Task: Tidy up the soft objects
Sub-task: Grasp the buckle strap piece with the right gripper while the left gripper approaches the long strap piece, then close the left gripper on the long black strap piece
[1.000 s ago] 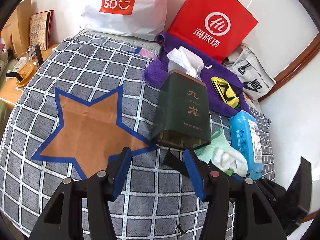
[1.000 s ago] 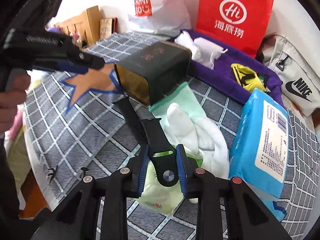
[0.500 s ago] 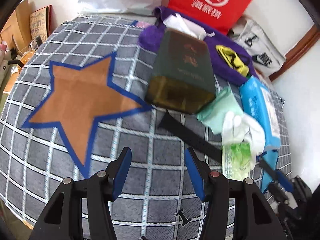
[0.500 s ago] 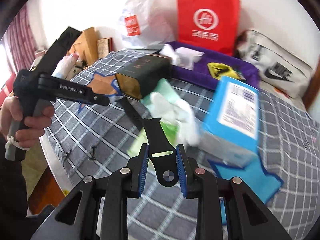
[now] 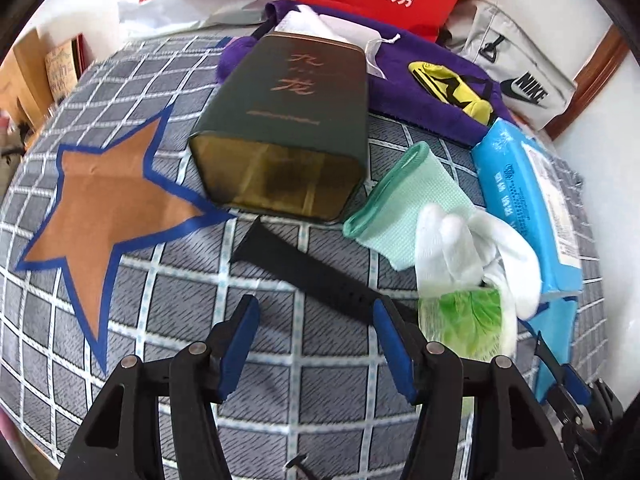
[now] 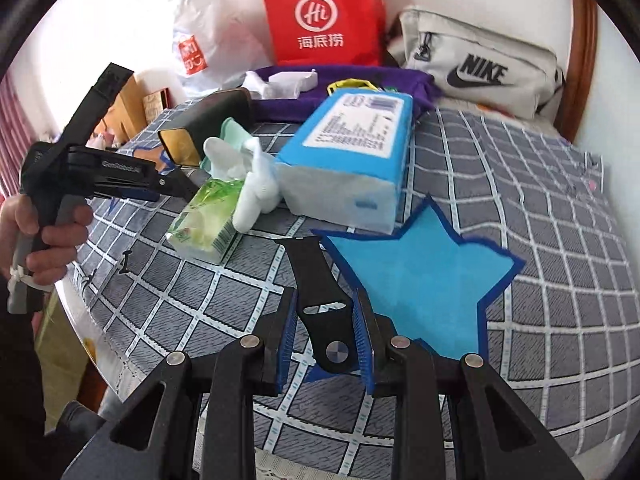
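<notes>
My right gripper [image 6: 324, 312] is shut on a black watch strap [image 6: 316, 280], held just above the bedcover beside the blue star patch [image 6: 420, 280]. A second black strap [image 5: 304, 272] lies flat on the checked cover, below the open end of the dark green tin [image 5: 288, 120]. My left gripper [image 5: 316, 336] hovers over that strap's near end. Its jaws are opening, and nothing is between the pads. Right of the strap lie a green and white glove [image 5: 416, 208], a green tissue pack [image 5: 464, 316] and a blue wipes pack [image 5: 528, 200].
A purple towel [image 5: 420, 92] with a yellow item [image 5: 448, 84] lies behind the tin. A red paper bag [image 6: 320, 16], a white plastic bag [image 6: 204, 40] and a grey Nike bag [image 6: 480, 72] line the wall. A brown star patch [image 5: 108, 208] is at left.
My left gripper has dropped closer to the strap on the cover and spread a little wider. My right gripper has carried its strap sideways, from over the gloves to beside the blue star.
</notes>
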The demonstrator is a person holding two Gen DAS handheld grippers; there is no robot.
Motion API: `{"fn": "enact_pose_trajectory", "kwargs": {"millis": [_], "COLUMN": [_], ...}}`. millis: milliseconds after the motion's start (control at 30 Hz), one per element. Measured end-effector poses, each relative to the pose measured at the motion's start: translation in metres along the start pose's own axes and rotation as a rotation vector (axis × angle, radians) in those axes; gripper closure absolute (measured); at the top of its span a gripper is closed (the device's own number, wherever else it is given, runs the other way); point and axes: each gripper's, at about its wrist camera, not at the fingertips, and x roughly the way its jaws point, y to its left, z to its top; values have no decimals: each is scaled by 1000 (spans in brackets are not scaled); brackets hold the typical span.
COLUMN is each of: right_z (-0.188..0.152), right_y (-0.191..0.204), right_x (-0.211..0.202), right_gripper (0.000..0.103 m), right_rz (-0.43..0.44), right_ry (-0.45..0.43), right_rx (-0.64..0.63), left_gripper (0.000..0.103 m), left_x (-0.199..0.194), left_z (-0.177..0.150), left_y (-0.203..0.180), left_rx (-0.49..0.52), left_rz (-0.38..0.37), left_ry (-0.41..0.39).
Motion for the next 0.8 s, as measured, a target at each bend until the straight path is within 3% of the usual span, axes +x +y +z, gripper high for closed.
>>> {"fn": "enact_pose_trajectory", "kwargs": {"millis": [300, 433, 500, 800], "right_z": [2, 2, 2, -3], "right_y": [-13, -12, -10, -9], "right_x": [20, 30, 29, 28], "right_gripper": [75, 71, 60, 58], "right_rz": [-10, 1, 29, 50], "right_ry": [4, 14, 4, -8], "right_rx": [38, 30, 18, 14], "left_gripper": [32, 31, 28, 28], "left_x": [17, 16, 14, -2], "left_z": [14, 11, 8, -16], "left_y": [-33, -35, -34, -11], "left_rx": [69, 98, 106, 80], "left_rz": [141, 144, 142, 170], "left_ry": [-9, -22, -16, 11]}}
